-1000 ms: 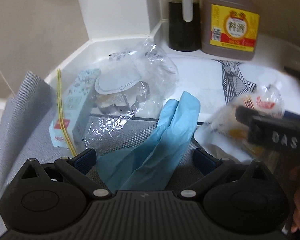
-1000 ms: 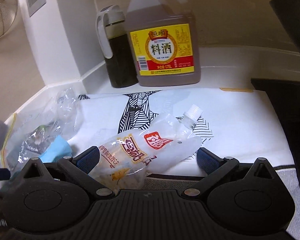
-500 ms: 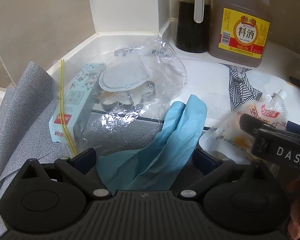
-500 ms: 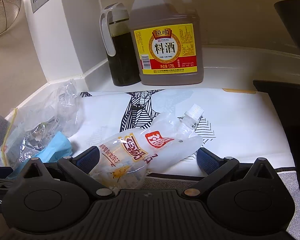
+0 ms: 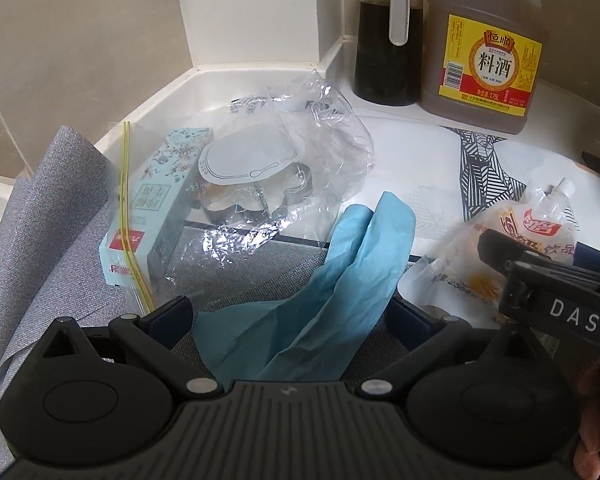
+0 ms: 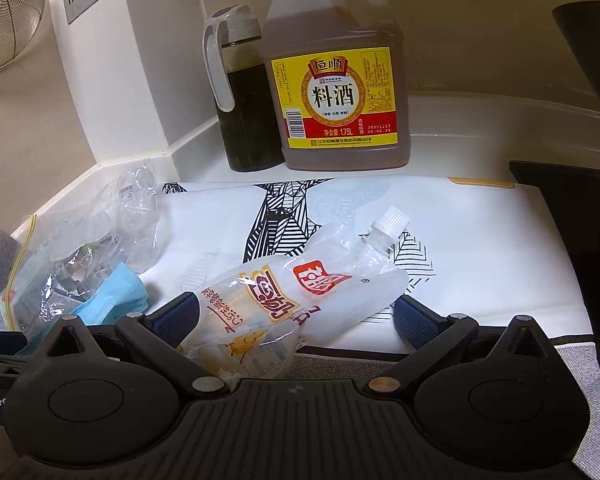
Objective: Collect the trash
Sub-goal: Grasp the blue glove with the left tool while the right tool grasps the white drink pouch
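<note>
A crumpled blue glove (image 5: 340,280) lies on the grey mat, between the wide-open fingers of my left gripper (image 5: 290,314). Behind it sits a clear zip bag (image 5: 260,184) with a yellow strip, holding a pale blue carton (image 5: 160,200) and a foil tray with a paper lid. In the right wrist view, a clear spout pouch (image 6: 300,292) with red and yellow print lies on the printed white sheet (image 6: 480,248), its lower end between the open fingers of my right gripper (image 6: 298,316). The same pouch (image 5: 540,228) shows at the right of the left wrist view.
A dark sauce bottle (image 6: 244,92) and a brown cooking-wine jug (image 6: 336,92) stand in the back corner against the wall. A black stove edge (image 6: 572,200) borders the right. The grey mat (image 5: 40,240) curls up at the left. A hand (image 5: 592,420) holds the right gripper's black body.
Both views have drawn back and tilted up a little, showing more of the bottles. The glove and pouch stay between open fingers; nothing was grasped.
</note>
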The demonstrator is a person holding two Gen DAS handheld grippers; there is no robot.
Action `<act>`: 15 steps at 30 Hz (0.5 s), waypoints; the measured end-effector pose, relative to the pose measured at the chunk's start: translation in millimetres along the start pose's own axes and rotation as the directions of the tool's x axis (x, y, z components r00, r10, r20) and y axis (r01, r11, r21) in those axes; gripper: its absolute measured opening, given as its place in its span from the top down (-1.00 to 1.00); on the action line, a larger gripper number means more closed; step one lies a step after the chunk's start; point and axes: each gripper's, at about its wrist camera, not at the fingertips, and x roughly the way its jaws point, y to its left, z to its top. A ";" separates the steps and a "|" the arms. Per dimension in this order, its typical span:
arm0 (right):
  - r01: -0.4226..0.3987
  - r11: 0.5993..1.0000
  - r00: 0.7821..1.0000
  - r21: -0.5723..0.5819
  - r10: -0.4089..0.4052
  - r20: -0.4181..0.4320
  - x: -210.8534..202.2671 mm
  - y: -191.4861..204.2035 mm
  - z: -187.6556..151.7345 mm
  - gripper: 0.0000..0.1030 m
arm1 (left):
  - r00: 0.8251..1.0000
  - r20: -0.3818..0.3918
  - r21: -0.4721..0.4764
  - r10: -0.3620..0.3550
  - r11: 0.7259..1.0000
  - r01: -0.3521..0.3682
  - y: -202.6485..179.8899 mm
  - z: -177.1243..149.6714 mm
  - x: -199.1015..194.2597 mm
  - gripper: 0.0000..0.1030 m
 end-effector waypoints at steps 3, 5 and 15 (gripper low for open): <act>0.000 1.000 1.000 0.000 0.000 0.000 -0.1 0.2 0.0 -1.00 | 1.000 -0.002 -0.002 -0.002 1.000 0.002 0.9 0.6 -0.1 -1.00; -0.001 1.000 1.000 0.001 0.001 0.001 0.0 0.3 0.2 -1.00 | 1.000 -0.001 0.000 0.000 1.000 0.000 1.2 0.8 -0.3 -1.00; -0.139 0.990 0.990 0.026 0.138 0.026 -4.5 -2.6 -0.8 -0.15 | 0.999 0.006 0.067 0.046 0.997 -0.046 -10.6 4.1 -11.3 -0.47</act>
